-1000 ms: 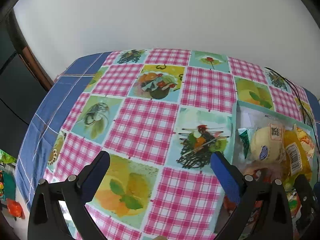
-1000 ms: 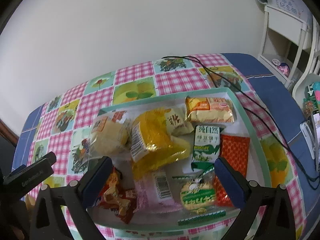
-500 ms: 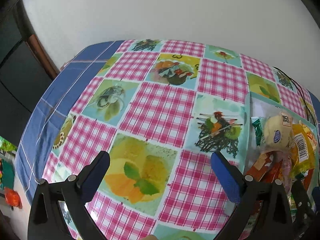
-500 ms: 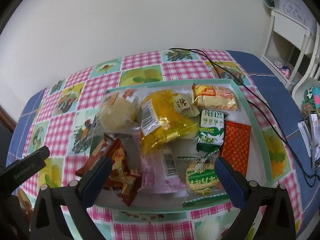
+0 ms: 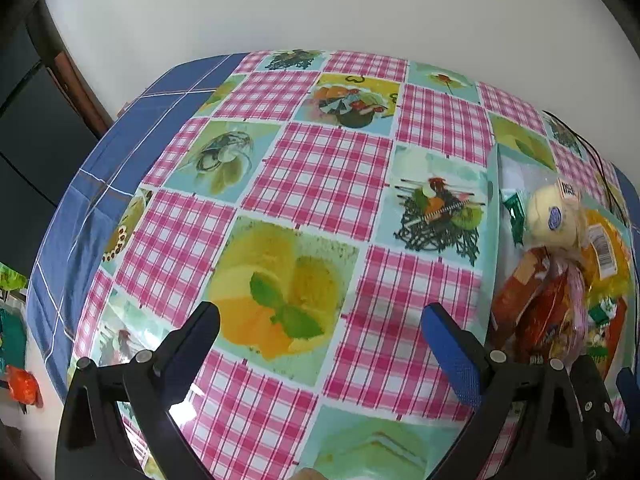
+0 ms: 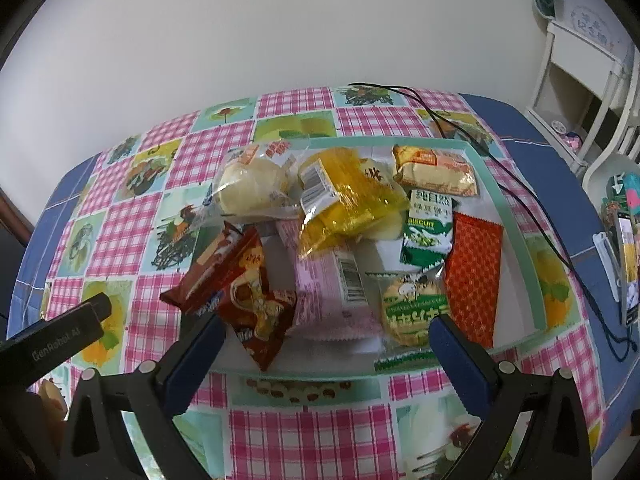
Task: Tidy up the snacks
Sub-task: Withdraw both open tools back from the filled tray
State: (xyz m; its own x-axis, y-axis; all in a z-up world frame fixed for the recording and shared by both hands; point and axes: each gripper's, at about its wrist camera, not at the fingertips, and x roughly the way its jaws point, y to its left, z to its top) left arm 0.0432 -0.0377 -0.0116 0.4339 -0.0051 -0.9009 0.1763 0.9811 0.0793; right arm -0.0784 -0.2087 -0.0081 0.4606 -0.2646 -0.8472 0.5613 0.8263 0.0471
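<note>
A pale green tray (image 6: 516, 236) on the checked tablecloth holds several snack packs: a bagged bun (image 6: 252, 188), a yellow pack (image 6: 344, 196), a green biscuit pack (image 6: 426, 232), an orange-red pack (image 6: 474, 280), a pink pack (image 6: 332, 300) and brown-red packs (image 6: 244, 292) hanging over the tray's left rim. My right gripper (image 6: 324, 344) is open and empty, just in front of the tray's near rim. My left gripper (image 5: 320, 336) is open and empty over bare tablecloth, left of the tray (image 5: 494, 216). Its body also shows in the right wrist view (image 6: 52, 340).
A black cable (image 6: 508, 184) runs across the cloth along the tray's right side. White shelving (image 6: 580, 64) and a phone (image 6: 628, 260) stand to the right of the table. A wall rises behind the table. The table's left edge (image 5: 68, 240) drops off.
Both grippers have pulled back and risen: the tray and cloth sit farther off in both views. The brown-red packs now hang over the tray's left rim. Both grippers stay open.
</note>
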